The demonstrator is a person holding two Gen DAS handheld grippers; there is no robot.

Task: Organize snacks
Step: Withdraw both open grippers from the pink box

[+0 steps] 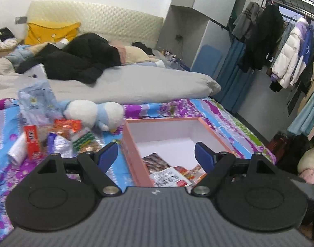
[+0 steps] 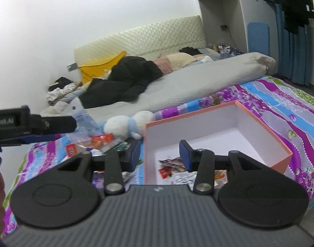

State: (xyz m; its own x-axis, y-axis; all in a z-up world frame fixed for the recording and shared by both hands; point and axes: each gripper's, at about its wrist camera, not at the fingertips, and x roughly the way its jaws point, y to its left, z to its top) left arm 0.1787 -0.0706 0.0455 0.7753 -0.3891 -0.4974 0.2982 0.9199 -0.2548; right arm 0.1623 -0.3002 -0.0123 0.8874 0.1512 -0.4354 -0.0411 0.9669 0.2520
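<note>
You are holding both tools empty: left tool (image 1: pixel 156 154) spread wide, right tool (image 2: pixel 160 154) half-open; the snack pile (image 1: pixel 60 138) is lying left of the box (image 1: pixel 134 154), nearer your left.

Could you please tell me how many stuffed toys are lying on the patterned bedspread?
1: a white and blue stuffed toy lies behind the snack pile, left of the pink box. Others could be hidden under the bedding.

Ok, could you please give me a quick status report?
Both grippers open, empty. Pink box holds few snack packets; snack pile left. Plush toy beside pile.
</note>
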